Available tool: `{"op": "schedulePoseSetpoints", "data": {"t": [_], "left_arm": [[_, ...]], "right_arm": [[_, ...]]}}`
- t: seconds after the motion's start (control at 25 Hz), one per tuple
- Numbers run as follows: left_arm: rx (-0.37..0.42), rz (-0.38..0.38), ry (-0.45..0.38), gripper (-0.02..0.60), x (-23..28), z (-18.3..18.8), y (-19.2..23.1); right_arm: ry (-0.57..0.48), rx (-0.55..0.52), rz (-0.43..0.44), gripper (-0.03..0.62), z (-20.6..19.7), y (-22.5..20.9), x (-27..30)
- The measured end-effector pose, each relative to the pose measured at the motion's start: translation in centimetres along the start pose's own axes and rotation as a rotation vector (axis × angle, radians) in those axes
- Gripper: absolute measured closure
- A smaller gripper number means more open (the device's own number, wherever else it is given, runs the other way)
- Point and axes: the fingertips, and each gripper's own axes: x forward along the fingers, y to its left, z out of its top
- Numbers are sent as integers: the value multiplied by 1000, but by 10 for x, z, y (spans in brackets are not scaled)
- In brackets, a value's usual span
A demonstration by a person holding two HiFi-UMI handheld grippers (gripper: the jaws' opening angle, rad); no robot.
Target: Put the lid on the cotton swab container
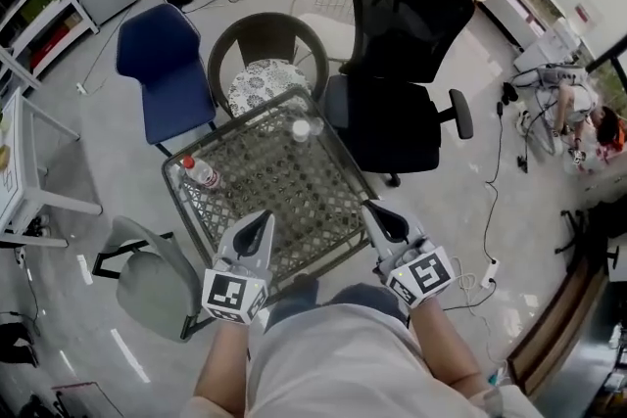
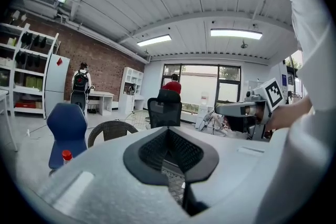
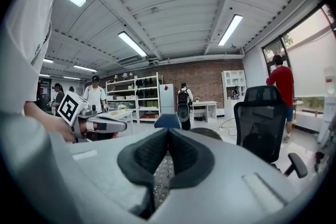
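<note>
- Left gripper (image 2: 168, 132): jaws pressed together at the tips, nothing between the pads.
- Right gripper (image 3: 167, 134): jaws also pressed together, nothing pinched.
- Pose, head view: the left gripper (image 1: 261, 224) and right gripper (image 1: 376, 212) are side by side over the near edge of the table (image 1: 284, 183). Both point toward the far side, with the marker cubes at the near end by the hands.
- The left one tilts slightly right and the right one slightly left, so the tips angle toward each other but stay well apart.
- Both are roughly level. Each gripper view looks out across the room and catches the other gripper off to the side.
- Cotton swab container (image 1: 301, 129): small clear pot on the far part of the table, ahead of and between the two jaw lines, well apart from both tips.
- There is a pale round shape just right of the pot. I can't tell if it is the lid, or if the lid is on.
- Red-capped bottle (image 1: 201, 173): lies on the left part of the table, far-left of the left gripper's tips and not touching them.
- Around the table: blue chair (image 1: 162, 73) far left, wicker chair (image 1: 266, 54) far, black office chair (image 1: 402, 73) far right.
</note>
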Motion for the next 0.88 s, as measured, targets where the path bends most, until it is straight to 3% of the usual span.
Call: {"op": "schedulePoseSetpoints", "data": {"t": [0.48,0.88], "left_arm": [[-36,20,48,574,14,-24,47],[-45,104,90,572,64,-44,61]], "right_arm": [[95,-20,41,591,-17,-2,62],[168,-13,132,590,-43,-52,104]]}}
